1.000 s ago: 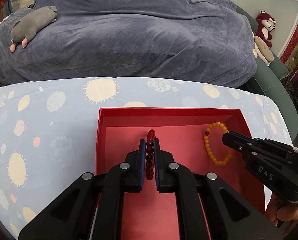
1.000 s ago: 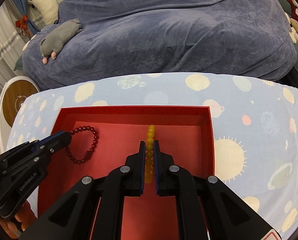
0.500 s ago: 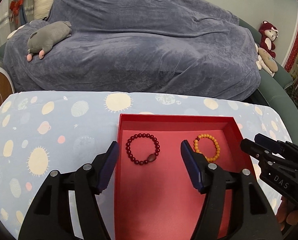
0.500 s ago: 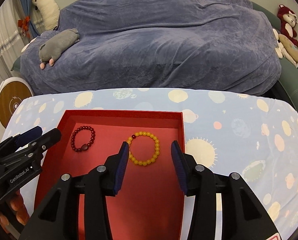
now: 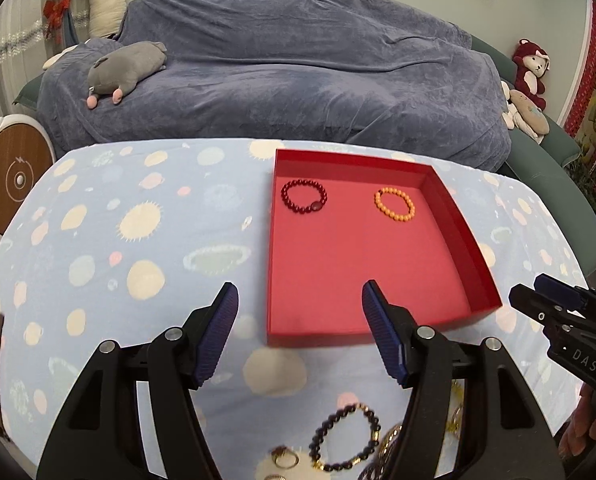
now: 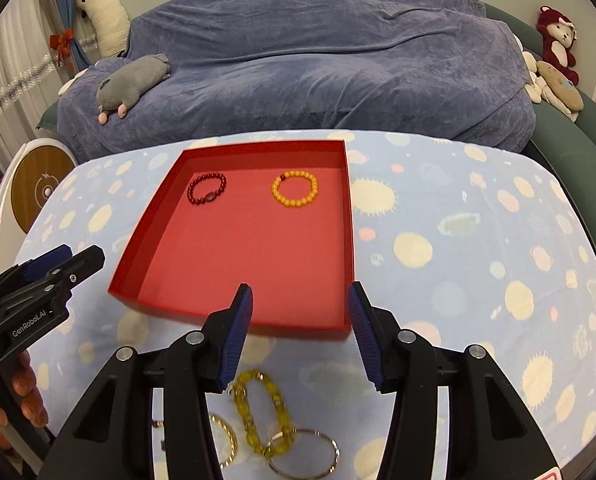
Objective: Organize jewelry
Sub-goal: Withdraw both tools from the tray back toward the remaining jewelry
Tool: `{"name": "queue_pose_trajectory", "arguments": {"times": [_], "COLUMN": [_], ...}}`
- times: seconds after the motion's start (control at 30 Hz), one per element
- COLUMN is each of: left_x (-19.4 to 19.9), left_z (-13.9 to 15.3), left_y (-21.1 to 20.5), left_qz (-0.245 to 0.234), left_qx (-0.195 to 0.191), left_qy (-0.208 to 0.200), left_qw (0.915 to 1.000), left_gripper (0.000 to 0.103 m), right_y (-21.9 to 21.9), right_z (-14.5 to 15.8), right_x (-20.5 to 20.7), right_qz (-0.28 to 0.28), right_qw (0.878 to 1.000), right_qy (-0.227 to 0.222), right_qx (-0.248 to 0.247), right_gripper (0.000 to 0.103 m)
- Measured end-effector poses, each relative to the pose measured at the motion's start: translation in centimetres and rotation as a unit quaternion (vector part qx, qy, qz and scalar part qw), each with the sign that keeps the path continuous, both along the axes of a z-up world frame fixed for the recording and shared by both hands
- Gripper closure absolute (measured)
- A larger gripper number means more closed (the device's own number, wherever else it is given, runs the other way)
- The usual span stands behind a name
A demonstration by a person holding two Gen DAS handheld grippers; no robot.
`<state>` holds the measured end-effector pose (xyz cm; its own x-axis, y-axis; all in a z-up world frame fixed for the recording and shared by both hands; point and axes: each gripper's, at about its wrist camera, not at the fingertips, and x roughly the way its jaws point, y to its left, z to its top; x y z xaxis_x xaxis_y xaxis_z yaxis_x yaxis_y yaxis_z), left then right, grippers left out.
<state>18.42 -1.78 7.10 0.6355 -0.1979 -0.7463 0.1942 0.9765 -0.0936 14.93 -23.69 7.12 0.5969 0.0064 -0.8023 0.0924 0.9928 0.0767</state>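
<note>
A red tray (image 5: 462, 220) (image 6: 348, 240) sits on the patterned table. A dark red bead bracelet (image 5: 304, 196) (image 6: 207, 189) lies in its far left, an orange bead bracelet (image 5: 394, 204) (image 6: 295, 189) in its far right. My left gripper (image 5: 300, 322) is open and empty, at the tray's near edge. My right gripper (image 6: 300, 320) is open and empty, over the tray's near right corner. Loose jewelry lies near me: a dark bead bracelet (image 5: 348, 438), a yellow bead bracelet (image 6: 260, 412) and gold rings (image 6: 302, 456).
The table carries a blue cloth with planet prints (image 5: 138, 240). Behind it is a sofa under a blue-grey cover (image 5: 290, 72) with a grey plush toy (image 5: 126, 68). A round white-and-wood object (image 5: 14, 176) stands at the left.
Both grippers opened, let go of the dark red and orange bracelets in the tray, and pulled back toward me. The loose jewelry near me came into view.
</note>
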Motion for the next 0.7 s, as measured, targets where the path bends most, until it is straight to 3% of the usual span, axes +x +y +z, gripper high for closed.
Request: {"name": "queue_pose_trajectory", "arguments": {"times": [0.43, 0.7], "left_x": [-8.6, -9.4], "left_z": [-3.8, -5.2], "left_y": [2.6, 1.5], "left_qz": [0.019, 0.008], "left_qx": [0.0, 0.005], "left_qy": [0.049, 0.058], "left_qw": [0.9986, 0.9983], "left_gripper": [0.042, 0.039], "right_y": [1.4, 1.7], "right_z": [-5.3, -6.5], "right_x": [-10.4, -11.8], "right_qz": [-0.013, -0.015], "right_qw": [0.998, 0.997], "right_qy": [0.058, 0.07], "right_qx": [-0.001, 0.011], "right_gripper": [0.055, 0.055]}}
